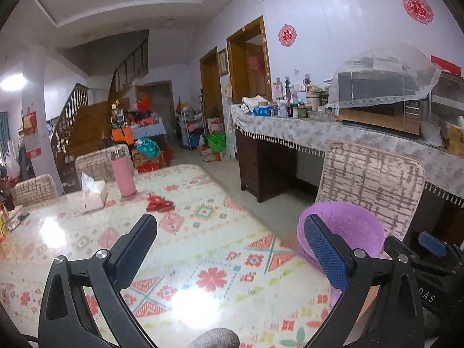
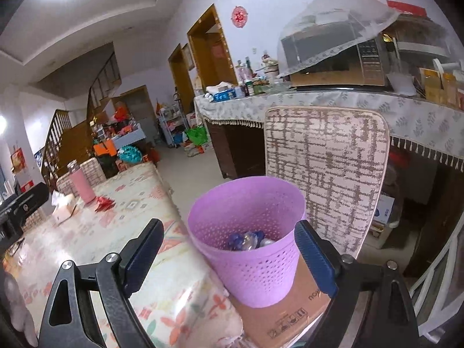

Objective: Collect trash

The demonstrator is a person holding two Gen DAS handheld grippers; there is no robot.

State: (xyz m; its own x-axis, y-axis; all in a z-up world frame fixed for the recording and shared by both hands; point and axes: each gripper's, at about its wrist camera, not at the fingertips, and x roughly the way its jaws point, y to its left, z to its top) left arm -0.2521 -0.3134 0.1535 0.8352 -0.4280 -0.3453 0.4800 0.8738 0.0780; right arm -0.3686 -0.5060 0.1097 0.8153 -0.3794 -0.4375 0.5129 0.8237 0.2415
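On the far left of my left-hand camera I see the tissue box (image 1: 93, 196) standing on the patterned table (image 1: 203, 232), and just to its right the pink bottle (image 1: 123, 172), upright. Near the bottle, a little closer to me, lies the red wrapper (image 1: 159, 203), crumpled flat on the tabletop and apart from everything else. My left gripper (image 1: 232, 252) hangs above the table with its fingers spread wide and nothing between them. Further right, past the table edge, the purple bin (image 1: 345, 229) shows behind the blue pad of the right-side finger, with a chair (image 1: 374, 185) behind it.

In my right-hand camera the bottle (image 2: 81, 185) and the wrapper (image 2: 103, 203) sit far off on the left part of the table (image 2: 139, 261). My right gripper (image 2: 229, 255) is also spread wide and holds nothing. The bin (image 2: 252, 261) stands between its fingers but touches neither that I can tell, resting on a cardboard box (image 2: 293, 316) beside the table. Inside it lies some crumpled blue and clear trash (image 2: 248, 240). The chair (image 2: 324, 174) stands right behind the bin
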